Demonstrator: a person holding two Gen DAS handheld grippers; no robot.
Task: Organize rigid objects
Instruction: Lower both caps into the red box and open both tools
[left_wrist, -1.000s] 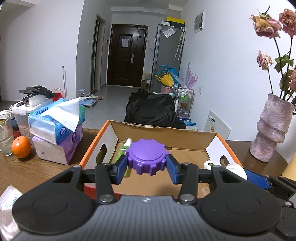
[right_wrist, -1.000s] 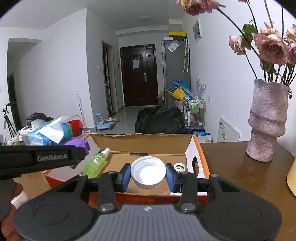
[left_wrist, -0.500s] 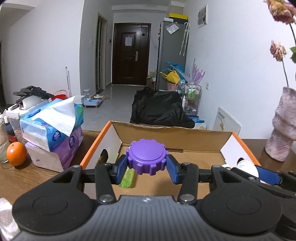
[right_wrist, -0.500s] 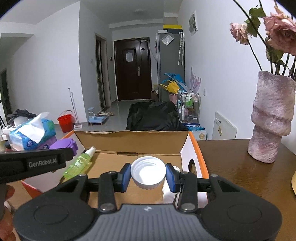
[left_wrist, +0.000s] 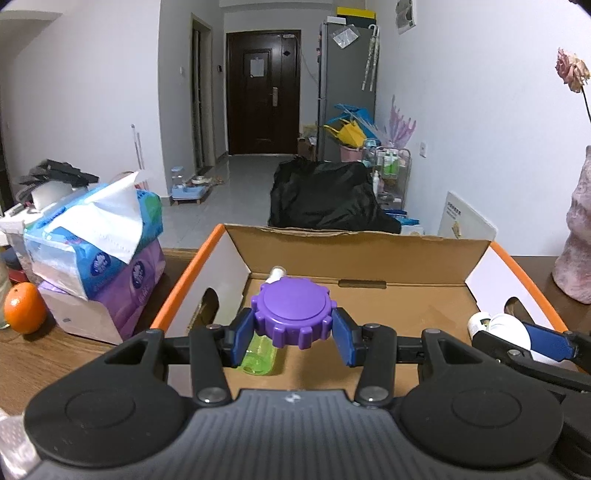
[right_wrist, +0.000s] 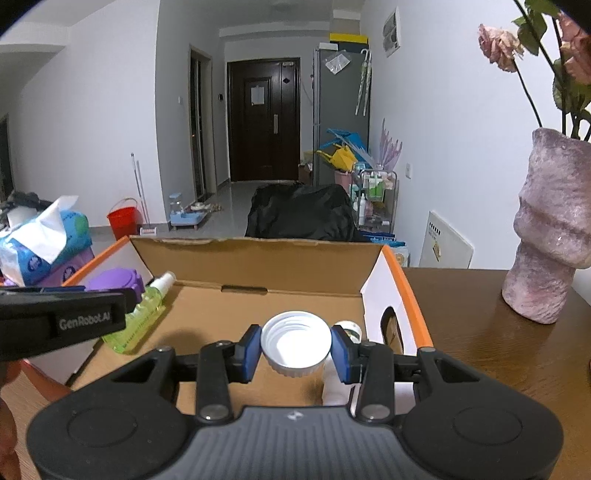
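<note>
Since a second ago both grippers have been carried forward and lower over the open cardboard box (left_wrist: 354, 254). A purple knobbed lid (left_wrist: 293, 317) is clamped in the left gripper (left_wrist: 293, 334), a white screw cap (right_wrist: 295, 343) in the right gripper (right_wrist: 295, 352). Both are judged light, stiff and best pinched across the ribbed rim.

White lettering reading "GenRobot.AI" is showing on the black plastic side of the left gripper (right_wrist: 62, 325), at the left edge of the right wrist view. Nothing else is reading clearly.
</note>
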